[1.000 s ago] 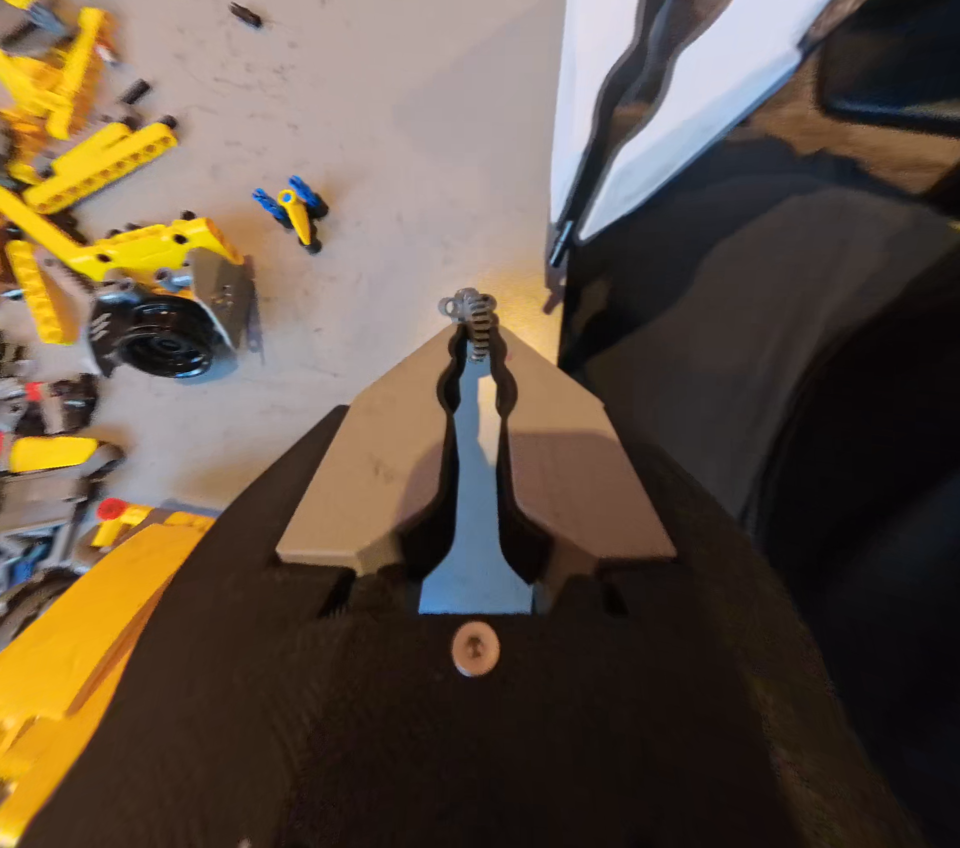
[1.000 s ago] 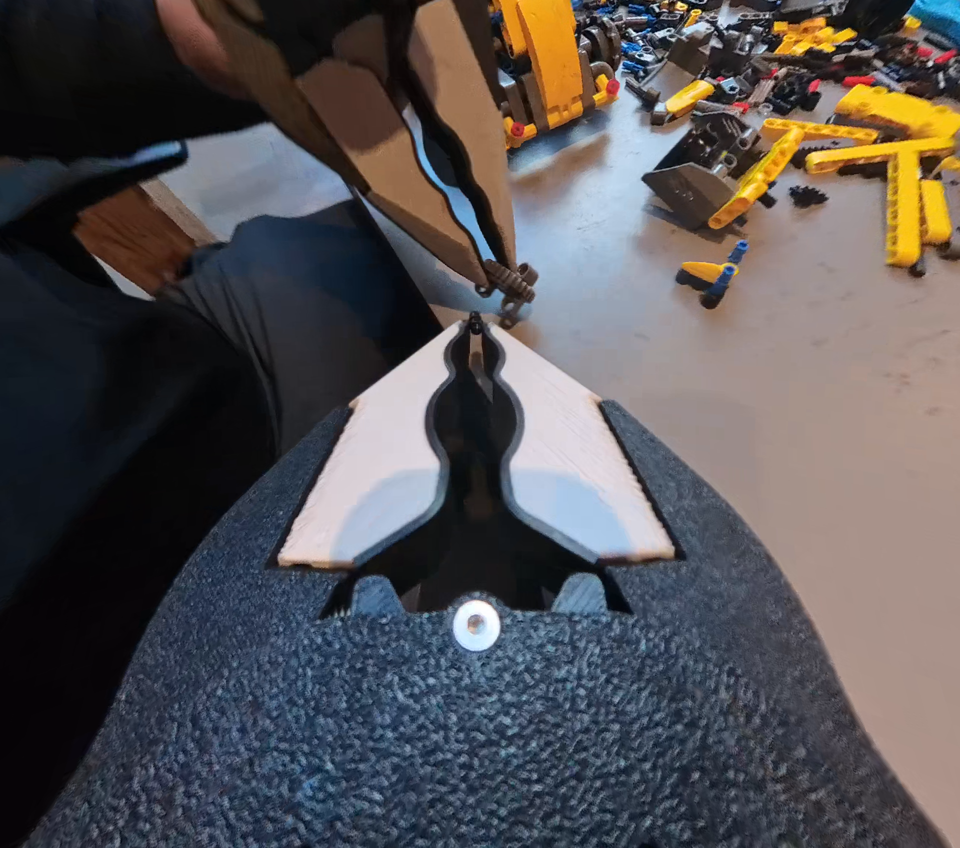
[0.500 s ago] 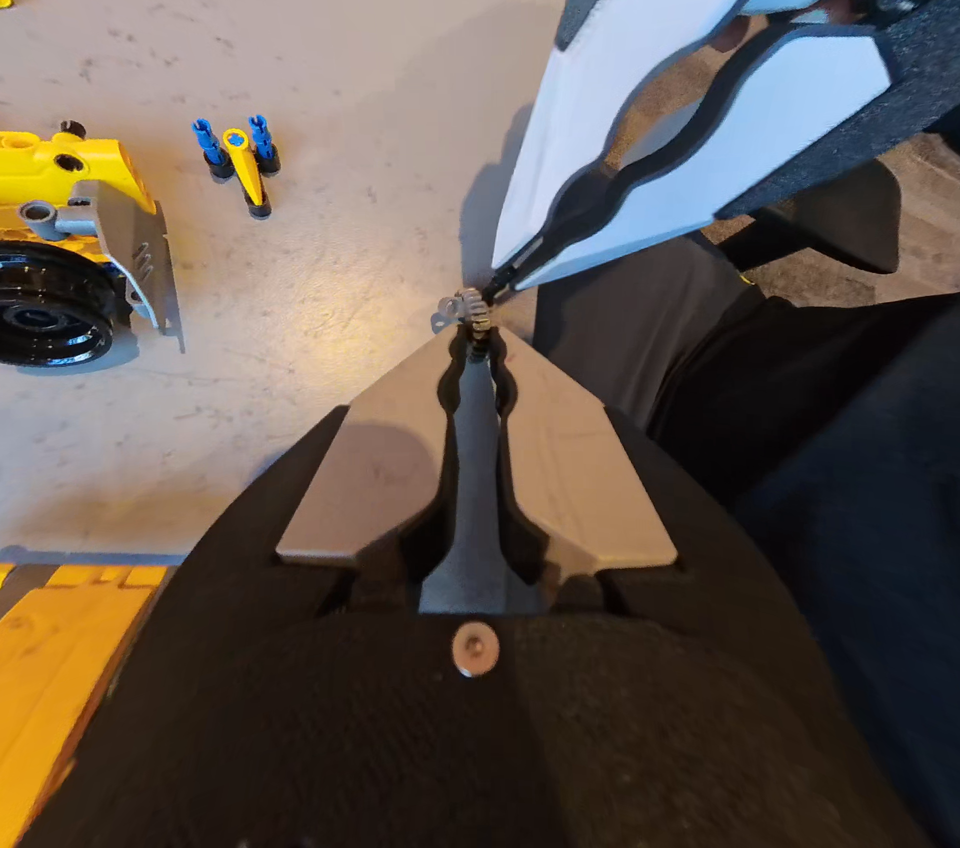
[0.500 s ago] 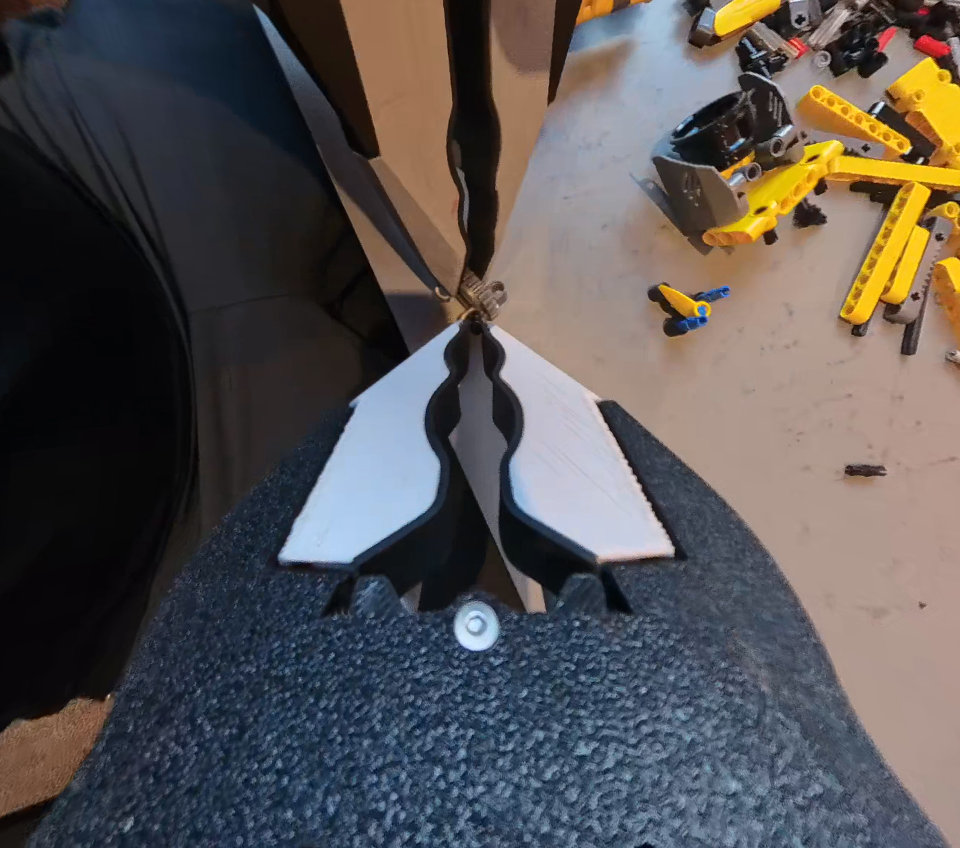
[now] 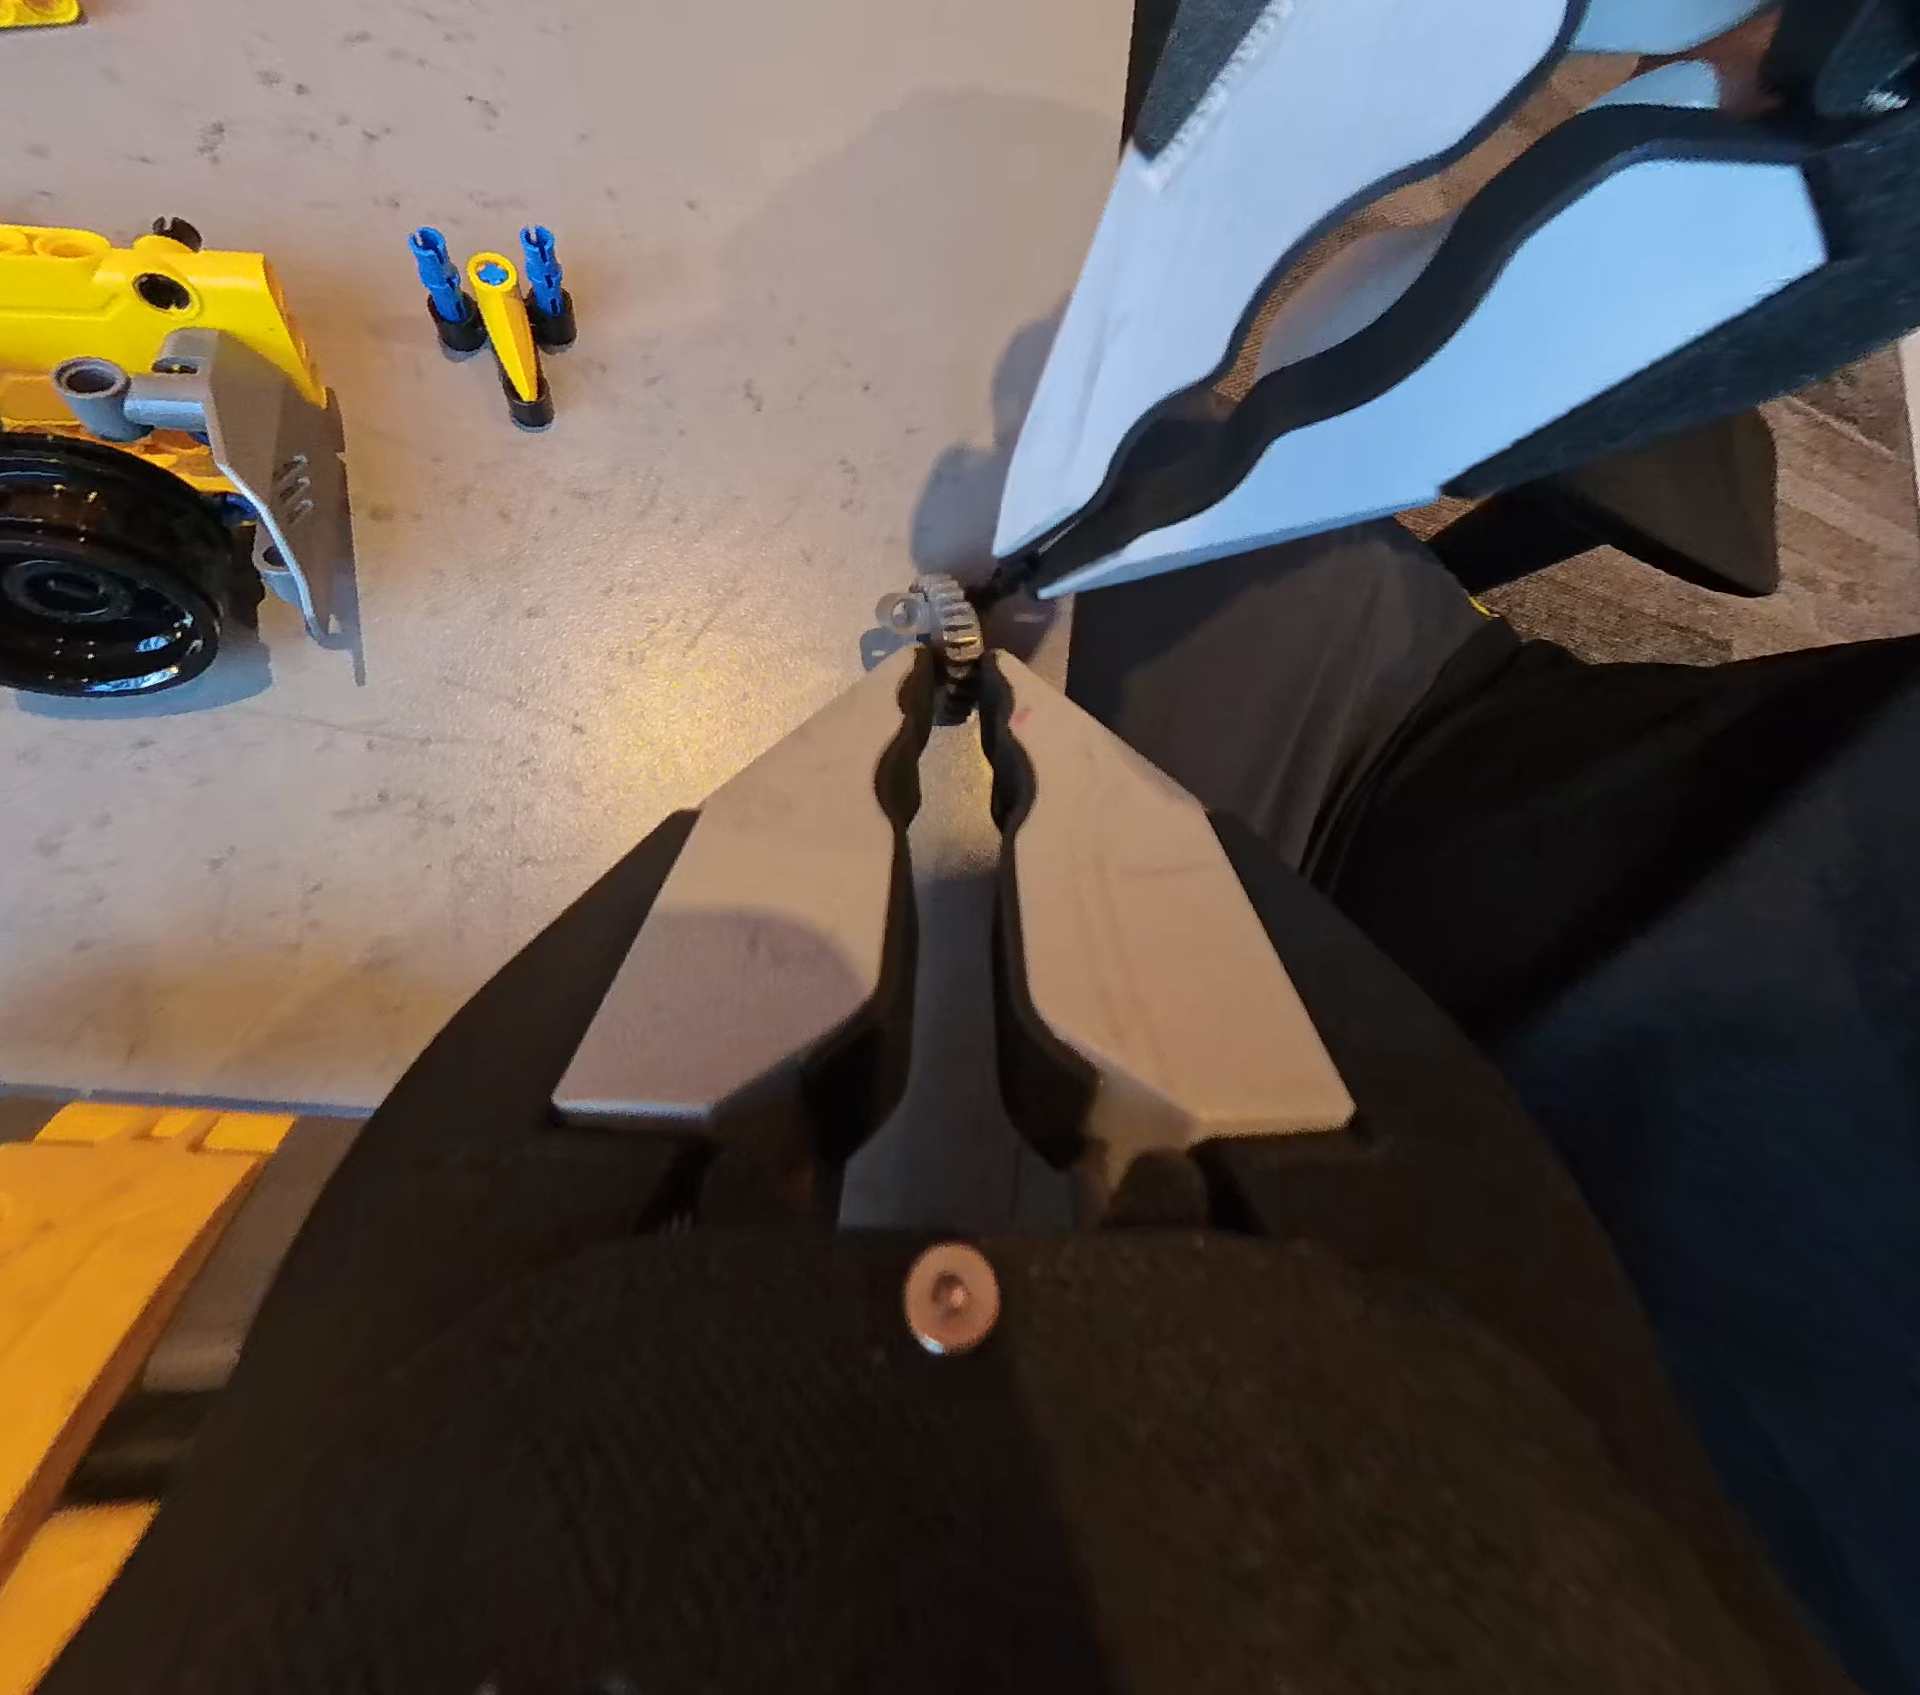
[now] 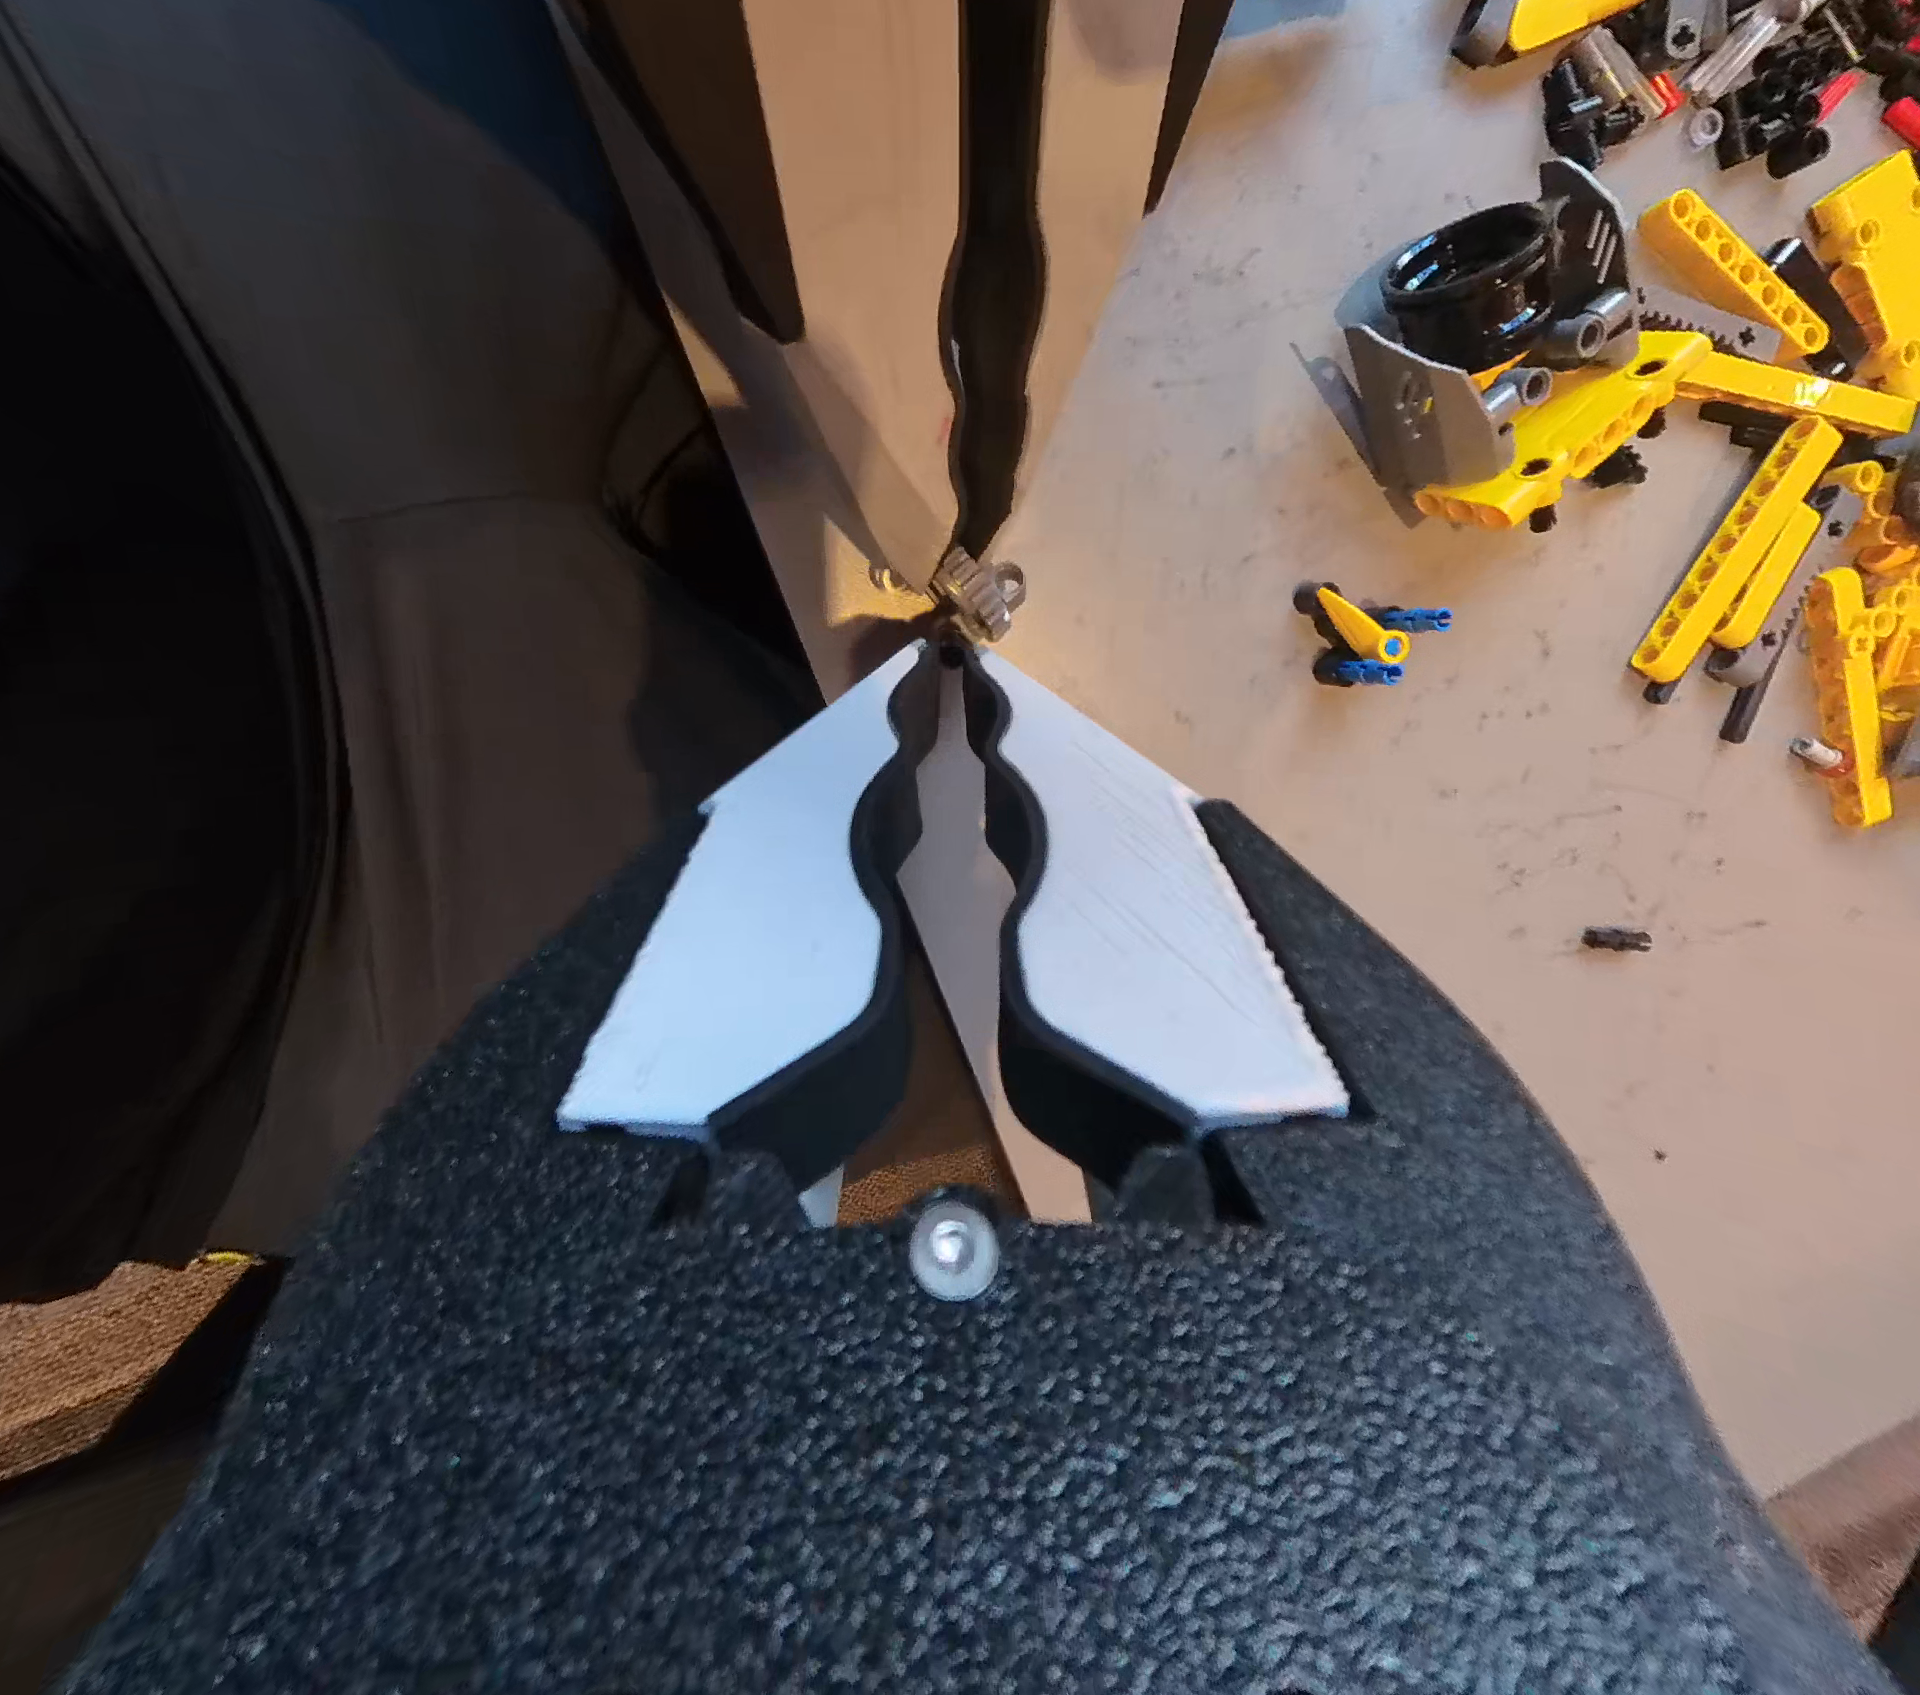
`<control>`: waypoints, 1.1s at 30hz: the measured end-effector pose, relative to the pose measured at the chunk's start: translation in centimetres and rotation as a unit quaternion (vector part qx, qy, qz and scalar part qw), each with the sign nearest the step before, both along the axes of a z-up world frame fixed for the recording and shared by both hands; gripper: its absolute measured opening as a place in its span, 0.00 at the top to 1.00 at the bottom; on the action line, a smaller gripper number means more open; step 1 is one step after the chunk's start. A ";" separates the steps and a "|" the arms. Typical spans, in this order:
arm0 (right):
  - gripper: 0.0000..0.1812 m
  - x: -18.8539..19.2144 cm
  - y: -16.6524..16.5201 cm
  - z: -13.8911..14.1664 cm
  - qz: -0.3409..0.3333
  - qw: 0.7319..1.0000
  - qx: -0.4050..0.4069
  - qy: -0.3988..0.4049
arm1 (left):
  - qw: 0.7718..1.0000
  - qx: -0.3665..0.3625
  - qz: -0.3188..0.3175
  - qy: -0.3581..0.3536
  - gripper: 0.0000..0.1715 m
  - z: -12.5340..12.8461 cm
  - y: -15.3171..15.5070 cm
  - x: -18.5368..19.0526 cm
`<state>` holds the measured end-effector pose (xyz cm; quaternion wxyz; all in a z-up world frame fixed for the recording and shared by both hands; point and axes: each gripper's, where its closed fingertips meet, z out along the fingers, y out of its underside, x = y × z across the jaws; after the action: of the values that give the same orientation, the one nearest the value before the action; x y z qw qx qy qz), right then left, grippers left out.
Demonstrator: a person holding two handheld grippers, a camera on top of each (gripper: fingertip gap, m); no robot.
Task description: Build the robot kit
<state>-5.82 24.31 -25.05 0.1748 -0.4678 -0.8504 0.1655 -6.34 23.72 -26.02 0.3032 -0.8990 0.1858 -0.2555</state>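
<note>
My left gripper [image 5: 951, 671] is shut on a small grey gear [image 5: 951, 622] with a grey connector on its left side, held above the table's near edge. My right gripper [image 5: 1013, 580] comes in from the upper right, shut on a small black pin whose end meets the gear. In the right wrist view my right gripper [image 6: 948, 656] has the black pin [image 6: 951, 658] pinched at its tips, right below the gear [image 6: 977, 591]. The left gripper [image 6: 971, 549] hangs down from above it.
On the grey table [image 5: 623, 87] lie a yellow and grey assembly with a black wheel [image 5: 125, 523], a small yellow and blue piece [image 5: 499, 315], a pile of yellow beams [image 6: 1766, 482] and a loose black pin [image 6: 1616, 939]. A person's dark-clothed legs [image 5: 1455, 814] sit beside the table edge. The tips of both grippers are at nearly the same place.
The two grippers have come together tip to tip. The right gripper's pin, apart from the gear a second ago, now meets it. Both stay shut.
</note>
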 end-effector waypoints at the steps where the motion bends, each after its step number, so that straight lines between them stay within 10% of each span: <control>1: 0.98 0.0 -0.1 -0.1 0.001 1.000 -0.001 -0.002 | 1.000 0.001 0.000 -0.002 0.96 0.0 0.0 0.1; 33: 0.98 0.1 0.6 -0.4 -0.038 0.996 -0.084 0.007 | 0.999 0.029 0.014 -0.014 0.96 0.0 0.6 0.2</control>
<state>-5.70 24.87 -25.40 0.1470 -0.5119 -0.8139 0.2323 -6.11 24.29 -25.98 0.3357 -0.8884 0.1766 -0.2586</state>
